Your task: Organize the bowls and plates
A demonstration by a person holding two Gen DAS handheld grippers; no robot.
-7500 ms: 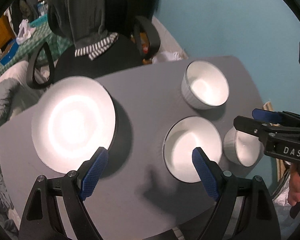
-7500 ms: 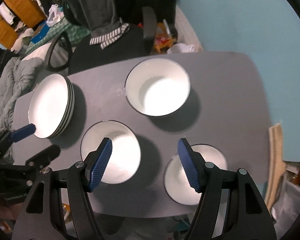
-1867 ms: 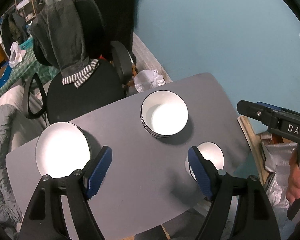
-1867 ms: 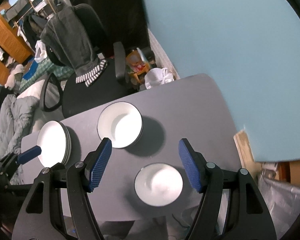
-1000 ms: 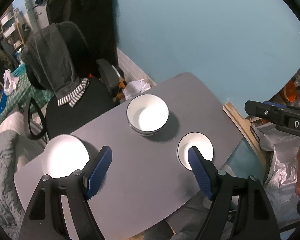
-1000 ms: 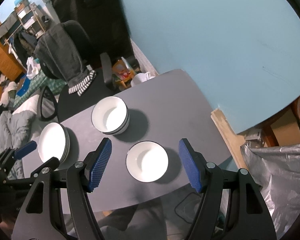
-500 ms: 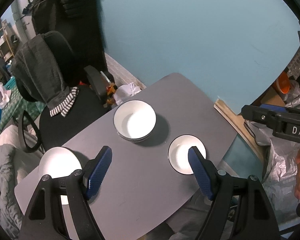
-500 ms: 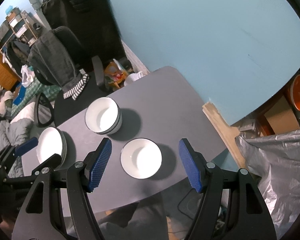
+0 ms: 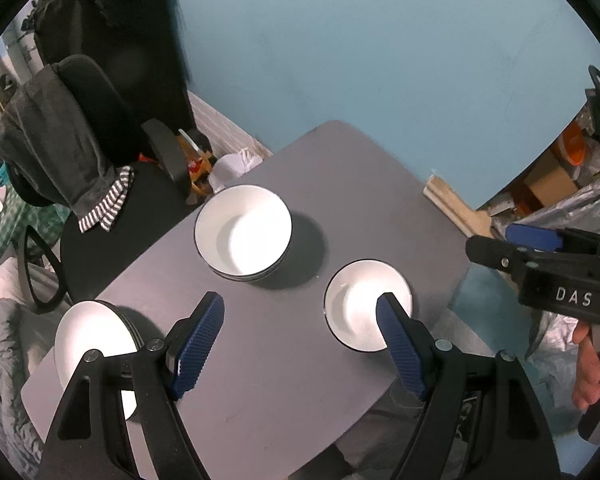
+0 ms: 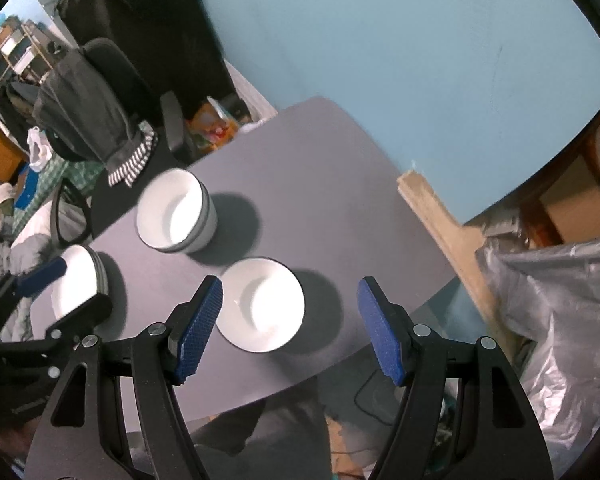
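Left wrist view | plates (image 9: 96, 332) piled at surface (image 9: 340, 184) corner | bowls (image 9: 242, 236) piled mid-surface | one bowl (image 9: 366, 306) alone, not piled yet | left tool (image 9: 300, 340) and right tool (image 10: 290, 328) both wide apart, empty

Empty right tool (image 10: 290, 326) above single bowl (image 10: 260, 305)

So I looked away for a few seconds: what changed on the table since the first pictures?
Two of the three separate bowls now sit together as a bowl stack; one single bowl stands alone. Both the left gripper and the right gripper are farther above the table. The plate stack stayed put, jaws open and empty.
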